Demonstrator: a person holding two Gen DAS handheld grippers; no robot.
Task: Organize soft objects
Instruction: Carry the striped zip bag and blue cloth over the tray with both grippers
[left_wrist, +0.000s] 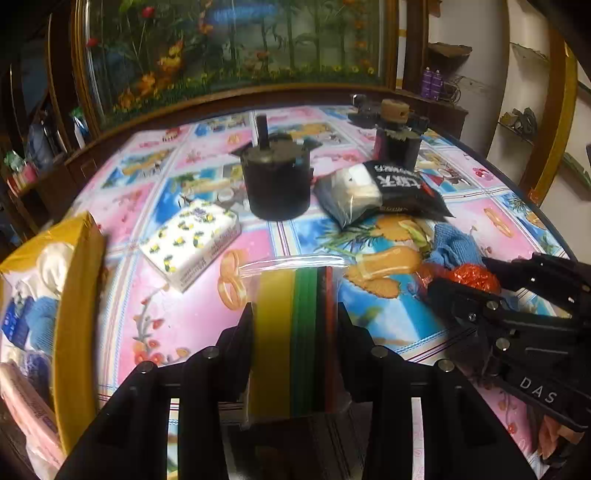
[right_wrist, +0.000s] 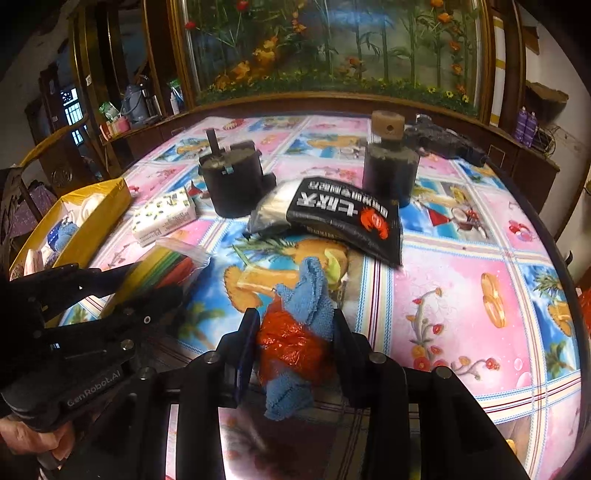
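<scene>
Yellow box (left_wrist: 79, 295) at nine o'clock is part-filled; left gripper (left_wrist: 295, 314) clamps bagged sponges (left_wrist: 291, 332), right gripper (right_wrist: 295, 325) clamps blue cloth (right_wrist: 310, 291) (tissue pack (left_wrist: 192, 243) remains).

Both tools were matte black plastic. The left gripper (left_wrist: 295, 321) had flat, ribbed finger arms studded with round silver screw heads. The right gripper (right_wrist: 295, 332) matched it, with white "DAS" lettering on its side; its partner's body read "GenRobot.AI".
</scene>
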